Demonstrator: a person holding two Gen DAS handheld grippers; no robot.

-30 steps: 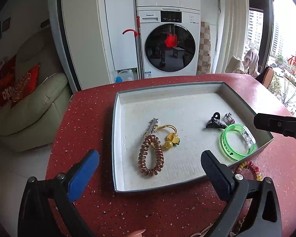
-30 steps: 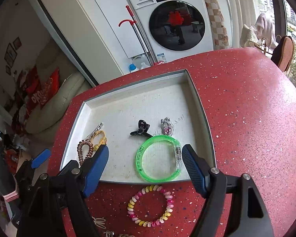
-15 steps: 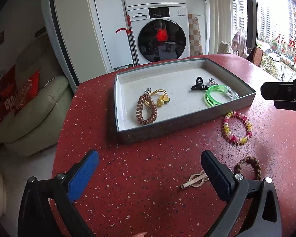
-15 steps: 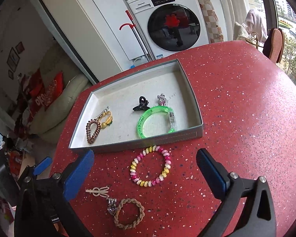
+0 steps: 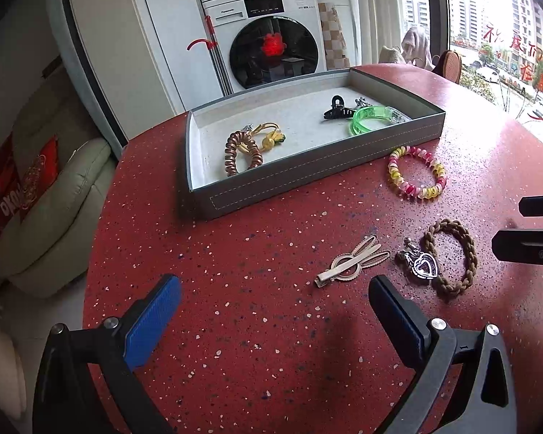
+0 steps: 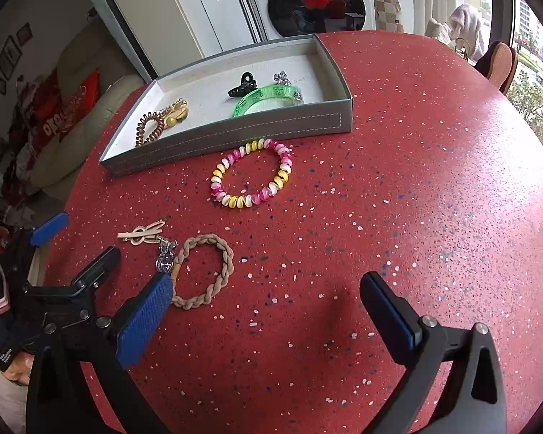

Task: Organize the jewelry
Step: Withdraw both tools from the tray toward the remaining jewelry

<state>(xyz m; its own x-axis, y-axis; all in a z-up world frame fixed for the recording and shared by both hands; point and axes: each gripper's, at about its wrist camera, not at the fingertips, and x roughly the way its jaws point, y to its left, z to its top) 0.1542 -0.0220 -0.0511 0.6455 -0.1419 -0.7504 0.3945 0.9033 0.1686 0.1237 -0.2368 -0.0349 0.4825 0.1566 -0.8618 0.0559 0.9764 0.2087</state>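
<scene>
Red speckled worktop (image 5: pixel 271 325) now fills both views: both grippers have pulled back from the tray (image 5: pixel 307 177), jaws spread and empty. Bead bracelet (image 6: pixel 251 177), braided band (image 6: pixel 202 271), clip (image 5: pixel 351 262) and heart charm (image 5: pixel 421 266) remain outside, near side.

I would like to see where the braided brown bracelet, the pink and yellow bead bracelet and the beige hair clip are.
braided brown bracelet (image 6: pixel 225 253), right wrist view, on its right braid.
pink and yellow bead bracelet (image 6: pixel 285 168), right wrist view, on a right-side bead.
beige hair clip (image 5: pixel 347 264), left wrist view, on its middle.
</scene>
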